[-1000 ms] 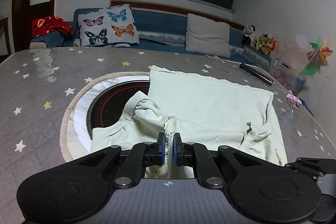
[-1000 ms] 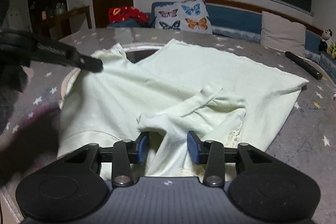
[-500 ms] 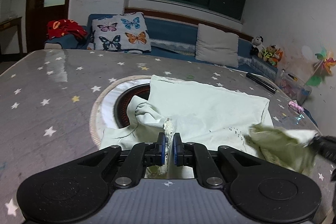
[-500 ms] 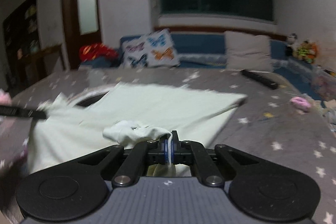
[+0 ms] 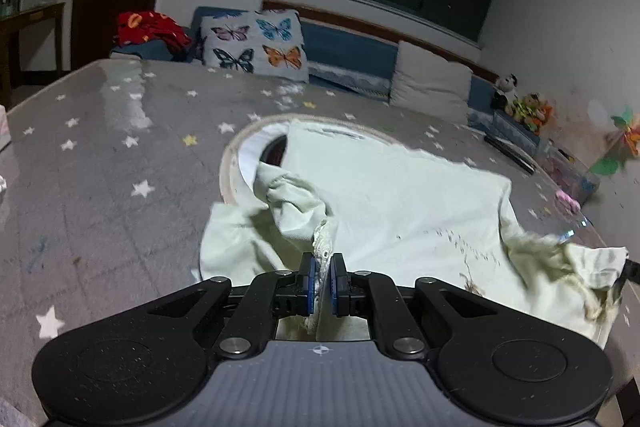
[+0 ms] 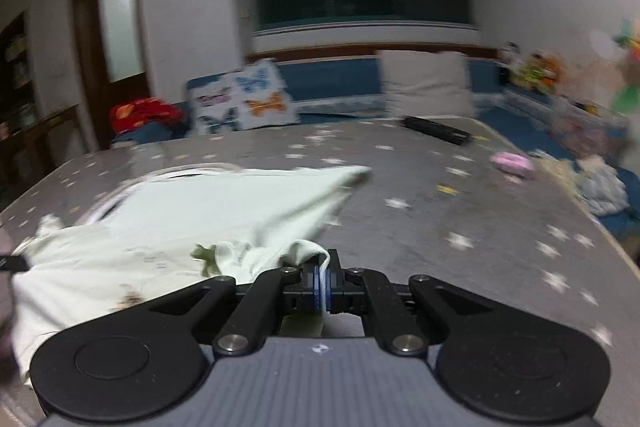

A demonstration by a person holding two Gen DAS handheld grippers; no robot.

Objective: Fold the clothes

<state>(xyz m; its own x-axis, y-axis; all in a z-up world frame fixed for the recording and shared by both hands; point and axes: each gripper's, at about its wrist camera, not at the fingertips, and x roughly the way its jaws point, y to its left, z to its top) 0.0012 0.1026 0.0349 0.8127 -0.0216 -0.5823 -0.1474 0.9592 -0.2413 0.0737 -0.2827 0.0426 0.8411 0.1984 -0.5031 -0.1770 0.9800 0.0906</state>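
A pale green shirt (image 5: 400,195) lies spread on the grey star-patterned table (image 5: 100,155), partly over a round mat. My left gripper (image 5: 322,281) is shut on a bunched edge of the shirt near its left sleeve. My right gripper (image 6: 322,285) is shut on another bunched part of the shirt (image 6: 180,227), which stretches off to the left in the blurred right wrist view. The right-hand bunch also shows lifted at the right edge of the left wrist view (image 5: 568,263).
A round mat (image 5: 256,151) with a dark centre lies under the shirt. A black remote (image 6: 436,131) and a pink object (image 6: 512,161) lie on the far right of the table. A sofa with a butterfly cushion (image 5: 252,43) is behind the table.
The right gripper closed on the shirt's bunched part and pulled it up and to the right. Both grippers have drawn back, and the shirt has spread wider between them.
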